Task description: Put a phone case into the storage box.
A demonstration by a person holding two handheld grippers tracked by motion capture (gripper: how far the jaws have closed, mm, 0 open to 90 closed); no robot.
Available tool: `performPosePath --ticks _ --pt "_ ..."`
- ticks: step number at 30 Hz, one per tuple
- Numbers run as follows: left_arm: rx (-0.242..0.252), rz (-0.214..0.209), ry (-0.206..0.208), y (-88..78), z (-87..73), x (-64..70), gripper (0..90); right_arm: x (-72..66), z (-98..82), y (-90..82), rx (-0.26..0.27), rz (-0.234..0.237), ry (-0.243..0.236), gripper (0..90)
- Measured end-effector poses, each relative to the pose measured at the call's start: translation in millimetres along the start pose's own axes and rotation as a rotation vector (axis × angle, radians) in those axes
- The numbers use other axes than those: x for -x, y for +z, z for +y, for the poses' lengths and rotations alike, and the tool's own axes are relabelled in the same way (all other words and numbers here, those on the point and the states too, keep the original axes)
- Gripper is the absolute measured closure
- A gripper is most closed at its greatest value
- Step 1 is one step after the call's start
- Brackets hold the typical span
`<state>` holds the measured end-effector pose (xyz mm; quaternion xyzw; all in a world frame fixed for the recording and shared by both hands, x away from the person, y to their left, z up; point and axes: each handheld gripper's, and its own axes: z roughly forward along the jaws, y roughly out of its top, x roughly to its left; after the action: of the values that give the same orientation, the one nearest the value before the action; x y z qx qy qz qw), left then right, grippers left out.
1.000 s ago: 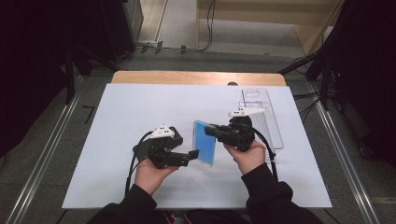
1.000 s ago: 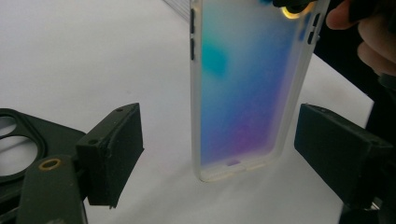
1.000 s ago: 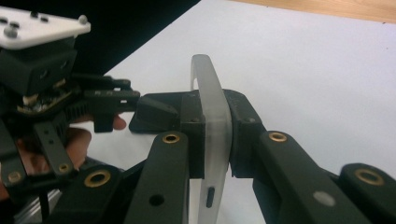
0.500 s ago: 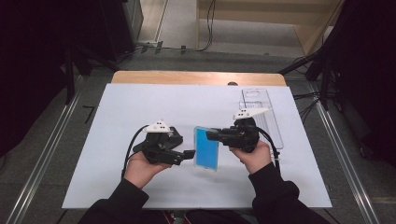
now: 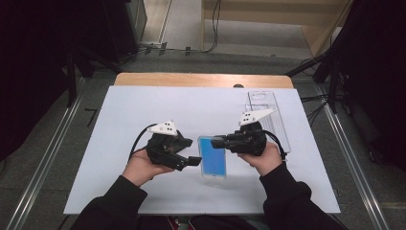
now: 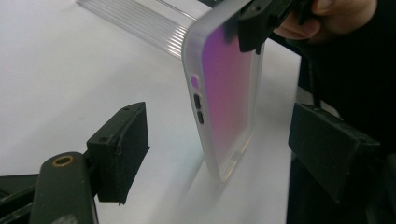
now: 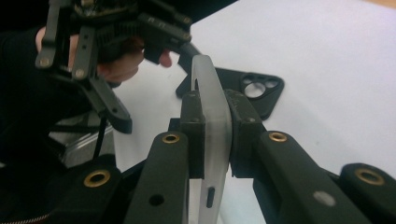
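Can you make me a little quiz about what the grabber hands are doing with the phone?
1. True or false: the right gripper is pinching the phone.
2. Which one has open jaws? A) left gripper B) right gripper
3. What colour is the case lying flat on the table?

Key:
1. True.
2. A. Its jaws have just been closing a little, either side of the phone, not touching it.
3. Black.
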<state>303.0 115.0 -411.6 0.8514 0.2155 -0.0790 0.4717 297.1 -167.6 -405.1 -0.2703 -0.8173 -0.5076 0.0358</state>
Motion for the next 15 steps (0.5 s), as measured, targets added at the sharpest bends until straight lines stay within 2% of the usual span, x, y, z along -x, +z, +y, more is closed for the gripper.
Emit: performPosePath --ticks 4,6,8,11,13,15 --pt "0.012 -0.034 0.008 -3.4 2.9 -0.1 25.2 -2.7 -1.5 2.0 -0.023 0.017 -0.026 76.8" --pt "0.015 -0.043 0.007 -5.4 4.8 -0.8 28.5 -2.4 -2.1 2.4 -0.025 0.029 -0.021 76.9" --pt "0.01 -0.047 0.014 -7.0 6.8 -1.8 32.4 -1.0 -2.7 2.7 -0.022 0.041 -0.019 76.9" --pt "-0.016 -0.056 -0.009 -7.8 9.8 -6.0 39.2 -0.2 -2.8 2.3 -0.016 0.055 -0.017 76.9" --pt "-0.009 -0.076 0.001 -8.7 10.2 -7.8 45.0 -0.2 -2.6 2.4 -0.013 0.066 -0.016 76.9" --pt "-0.017 -0.095 0.005 -8.1 10.7 -8.9 46.6 -0.7 -2.6 2.9 -0.015 0.077 -0.025 76.9"
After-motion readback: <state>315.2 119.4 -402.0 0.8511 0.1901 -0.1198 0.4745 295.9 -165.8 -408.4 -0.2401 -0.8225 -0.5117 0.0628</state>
